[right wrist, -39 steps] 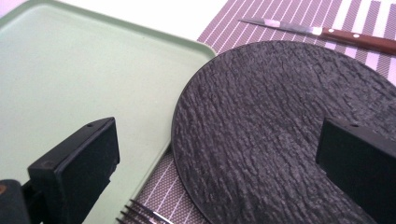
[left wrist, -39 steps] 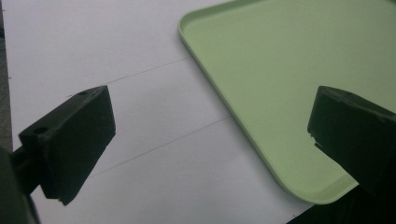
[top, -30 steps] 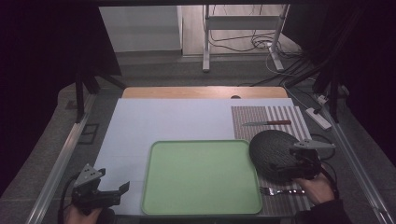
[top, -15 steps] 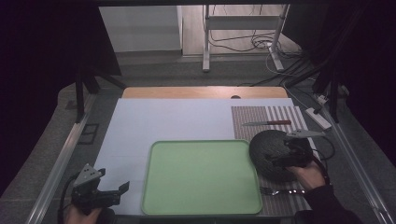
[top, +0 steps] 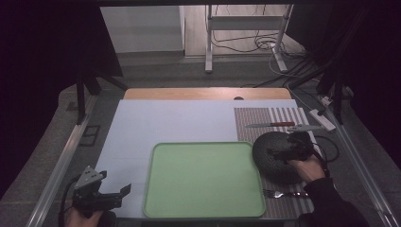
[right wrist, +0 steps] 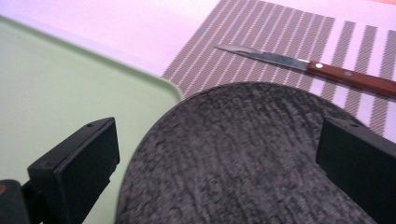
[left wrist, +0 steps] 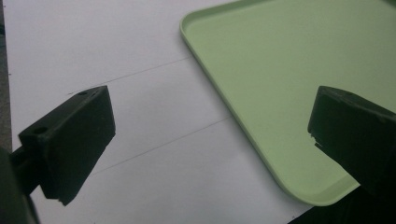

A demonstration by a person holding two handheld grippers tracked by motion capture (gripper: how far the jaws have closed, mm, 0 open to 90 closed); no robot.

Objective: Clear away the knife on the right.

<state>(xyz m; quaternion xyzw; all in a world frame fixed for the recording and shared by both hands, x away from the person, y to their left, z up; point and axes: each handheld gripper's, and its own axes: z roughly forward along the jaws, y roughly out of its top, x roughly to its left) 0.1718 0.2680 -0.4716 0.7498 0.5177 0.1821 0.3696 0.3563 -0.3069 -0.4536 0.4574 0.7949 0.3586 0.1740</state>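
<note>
A dark grey round plate (top: 273, 158) lies on a striped placemat (top: 257, 118), just right of a light green tray (top: 203, 182). My right gripper (top: 278, 153) hovers over the plate, open; in the right gripper view its jaws straddle the plate (right wrist: 243, 154) with nothing held. A knife (top: 270, 125) with a brown handle lies behind the plate, and a fork (top: 283, 193) lies in front of it. My left gripper (top: 119, 195) stands open near the table's front left corner, left of the tray (left wrist: 289, 70), its jaws wide apart over the white mat (left wrist: 140, 154).
A white mat (top: 175, 123) covers most of the tabletop. The knife (right wrist: 308, 65) points its blade toward the tray (right wrist: 60, 88). The table is bounded by metal rails at the sides. Cables and a stand are on the floor beyond.
My right hand has moved from the plate's front right edge back and left, so its gripper is now over the plate. The left gripper has stayed put.
</note>
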